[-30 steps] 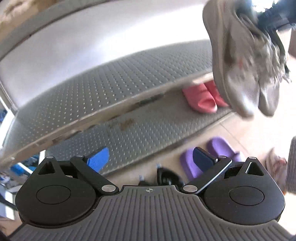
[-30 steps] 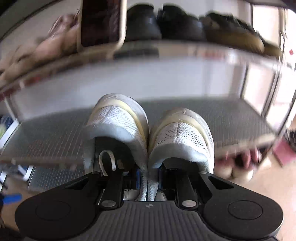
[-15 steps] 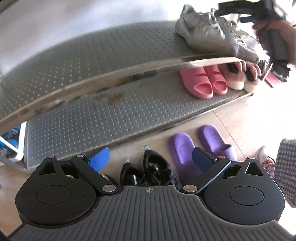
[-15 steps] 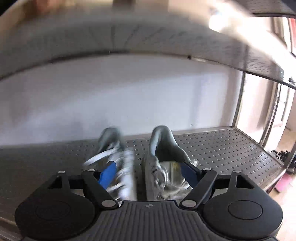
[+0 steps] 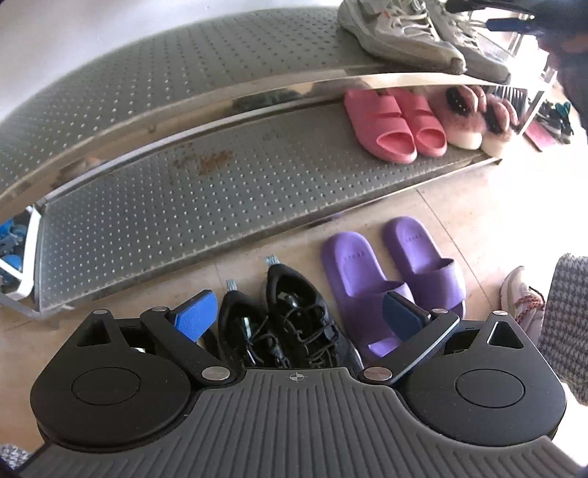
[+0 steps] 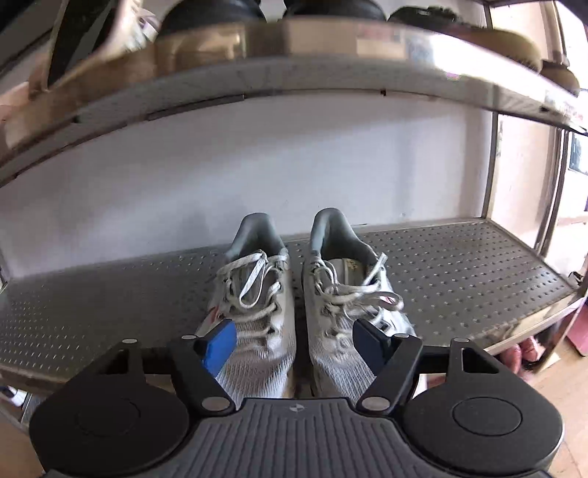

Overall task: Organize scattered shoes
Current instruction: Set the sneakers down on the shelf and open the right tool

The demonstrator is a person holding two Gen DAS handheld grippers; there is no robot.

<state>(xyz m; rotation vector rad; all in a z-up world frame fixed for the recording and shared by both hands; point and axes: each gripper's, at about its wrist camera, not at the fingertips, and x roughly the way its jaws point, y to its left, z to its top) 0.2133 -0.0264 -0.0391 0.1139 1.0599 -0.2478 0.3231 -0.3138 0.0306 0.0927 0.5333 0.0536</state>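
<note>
A pair of grey mesh sneakers (image 6: 257,294) stands side by side on the middle shelf (image 6: 459,264) of a metal rack, toes toward me; it also shows in the left wrist view (image 5: 397,33). My right gripper (image 6: 294,342) hovers over their toes. Its jaws are closing, and the blue pads (image 6: 220,345) flank the toes without pressing on them. My left gripper (image 5: 297,316) is open, pointing down over a pair of black sneakers (image 5: 294,323) on the floor. Purple slides (image 5: 367,279) lie to their right.
Pink slides (image 5: 386,121) and fluffy pink slippers (image 5: 466,117) sit on the right of the lower shelf (image 5: 183,191). A pale sneaker (image 5: 518,298) lies on the floor beside a person's checked clothing (image 5: 569,323). The top shelf (image 6: 294,73) carries several shoes.
The grey sneakers, held in the air by the right gripper a second ago, now stand on the middle shelf and the jaws have let go. My left gripper sank toward the black sneakers.
</note>
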